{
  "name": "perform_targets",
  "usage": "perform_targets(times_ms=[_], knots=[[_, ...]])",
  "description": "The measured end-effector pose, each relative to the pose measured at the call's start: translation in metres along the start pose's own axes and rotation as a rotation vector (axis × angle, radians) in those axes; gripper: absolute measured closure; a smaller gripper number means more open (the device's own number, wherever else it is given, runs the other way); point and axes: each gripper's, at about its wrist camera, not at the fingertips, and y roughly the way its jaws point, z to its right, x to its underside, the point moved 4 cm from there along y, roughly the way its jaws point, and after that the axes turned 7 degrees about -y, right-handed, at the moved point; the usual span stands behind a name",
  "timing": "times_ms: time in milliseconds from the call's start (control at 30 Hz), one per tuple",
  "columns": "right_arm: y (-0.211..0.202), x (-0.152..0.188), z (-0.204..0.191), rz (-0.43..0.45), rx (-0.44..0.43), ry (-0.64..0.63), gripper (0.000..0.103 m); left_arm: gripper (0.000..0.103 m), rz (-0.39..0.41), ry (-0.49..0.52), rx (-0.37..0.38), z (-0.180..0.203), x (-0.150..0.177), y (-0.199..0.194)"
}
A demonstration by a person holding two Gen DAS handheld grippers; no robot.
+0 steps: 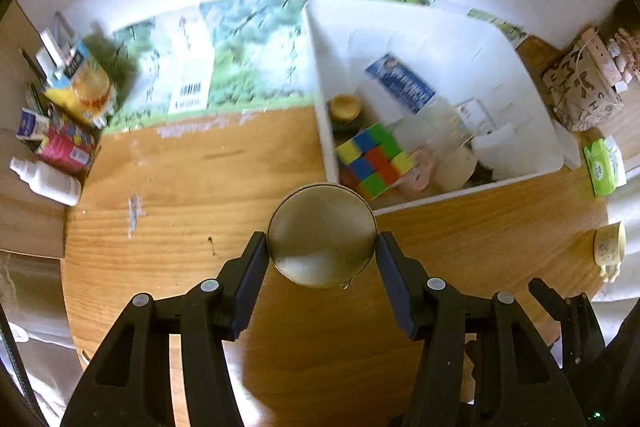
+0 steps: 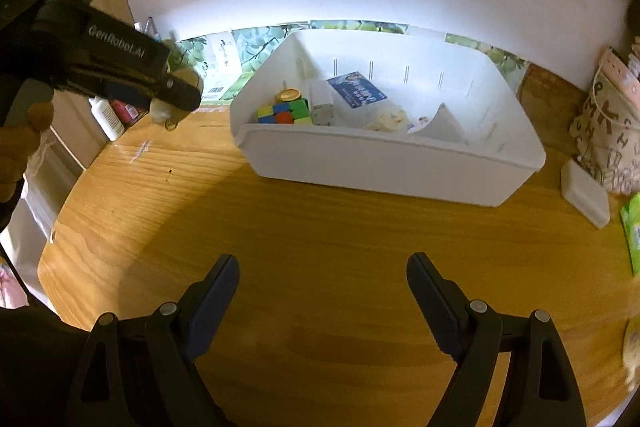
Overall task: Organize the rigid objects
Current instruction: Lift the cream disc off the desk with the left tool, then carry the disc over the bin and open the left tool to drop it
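Fingers of the left gripper (image 1: 322,251) press against both sides of a round, brass-coloured metal tin (image 1: 322,233), holding it above the wooden tabletop (image 1: 180,195), just short of the near wall of the white plastic bin (image 1: 440,195). In the right wrist view the left gripper (image 2: 176,107) appears at the upper left, raised over the table's far left part, with the tin mostly hidden behind its fingers.

Inside the bin, a multicoloured puzzle cube (image 1: 374,159) sits in the near left corner, with a small yellow round container (image 1: 344,107) just behind it. A blue printed card (image 1: 400,83) lies further back on the bin floor, and pale, blurred items fill the right part.

The right gripper (image 2: 323,291) hangs over bare table in front of the bin, jaws spread wide with nothing between them.

Left of the table, a white bottle (image 1: 44,181) and colourful cartons (image 1: 80,87) crowd the edge. A green tissue packet (image 1: 602,163) and a patterned fabric bag (image 1: 584,87) lie to the right of the bin, and a small cream cup (image 1: 610,243) rests near the right rim.
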Motion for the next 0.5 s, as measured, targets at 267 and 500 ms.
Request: perform_targets(times_ms=[267, 500], knots=[[-0.005, 0.006, 0.035, -0.002, -0.015, -0.034, 0.017, 0.044, 0.187, -0.012, 0.022, 0.035, -0.017, -0.023], [-0.003, 0.011, 0.057, -0.014, -0.034, -0.064, 0.017, 0.044, 0.328, 0.016, 0.068, 0.069, -0.024, -0.030]])
